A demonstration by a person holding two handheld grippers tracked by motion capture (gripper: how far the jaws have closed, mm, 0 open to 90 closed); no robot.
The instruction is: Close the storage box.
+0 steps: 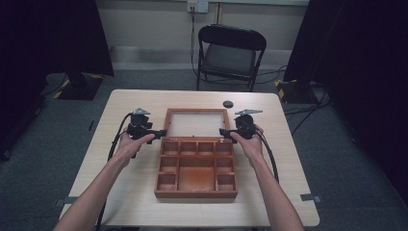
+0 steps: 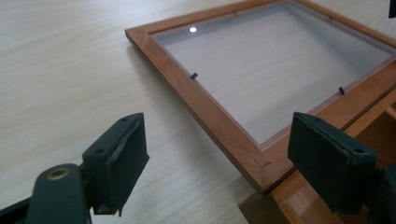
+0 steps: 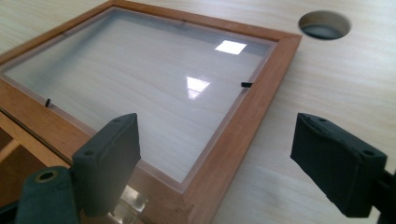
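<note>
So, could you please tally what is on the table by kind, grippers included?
Wooden box, with its glass lid lying open: 1
Grippers, left and right: 2
Total: 3

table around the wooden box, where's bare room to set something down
Bare table lies left of the wooden box, to its right and along the near edge. It is crowded at the open lid, flanked by left gripper and right gripper.
</note>
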